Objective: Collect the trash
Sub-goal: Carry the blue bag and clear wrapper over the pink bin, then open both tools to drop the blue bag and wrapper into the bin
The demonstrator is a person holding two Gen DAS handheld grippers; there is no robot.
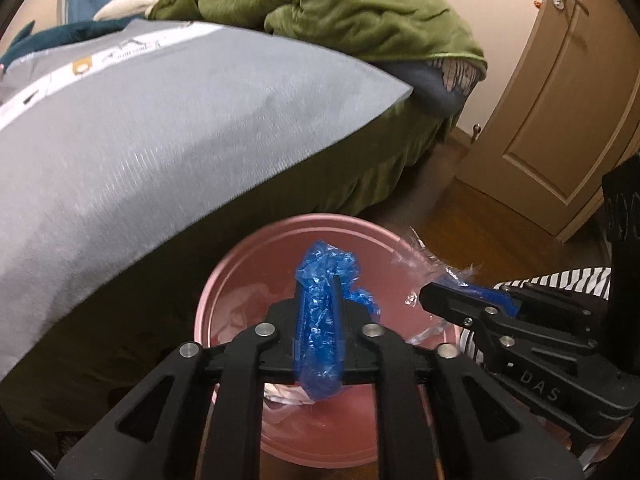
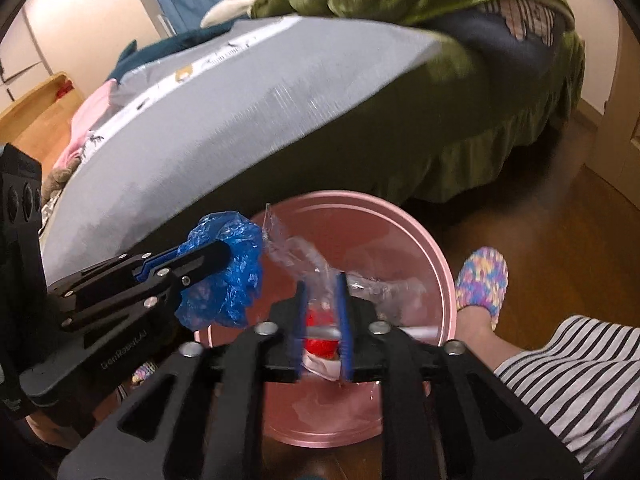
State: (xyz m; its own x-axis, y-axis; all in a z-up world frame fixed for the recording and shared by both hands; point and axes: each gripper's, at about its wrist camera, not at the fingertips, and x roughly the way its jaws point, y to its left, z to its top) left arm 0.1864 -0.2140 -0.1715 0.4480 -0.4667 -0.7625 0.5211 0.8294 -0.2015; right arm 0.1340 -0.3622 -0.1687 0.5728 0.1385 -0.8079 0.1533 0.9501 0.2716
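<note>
The left gripper (image 1: 318,280) has its two fingers pinched tight on a crumpled blue plastic bag (image 1: 322,320), which bulges above the fingertips and hangs down between them. It hovers over the open mouth of a pink bin (image 1: 224,276) standing on the wooden floor (image 1: 480,216). In the right wrist view the same left gripper (image 2: 224,254) reaches in from the left, the blue plastic bag (image 2: 224,280) bunched around its tip, above the bin's left edge.

The right gripper (image 2: 320,280) is nearly closed, its blue-padded fingers clamped on a clear plastic wrapper (image 2: 304,256) that fans out up and to the left over the pink bin (image 2: 436,264). From the left wrist view the right gripper (image 1: 426,292) comes in from the right with the clear plastic wrapper (image 1: 420,256) above the rim.

Inside the bin lie pale scraps and something red (image 2: 320,346). Just behind stands the bed (image 1: 360,168) with a grey cover (image 1: 160,128) and a green blanket (image 1: 340,4). A foot in a multicoloured slipper (image 2: 482,280) rests beside the bin
</note>
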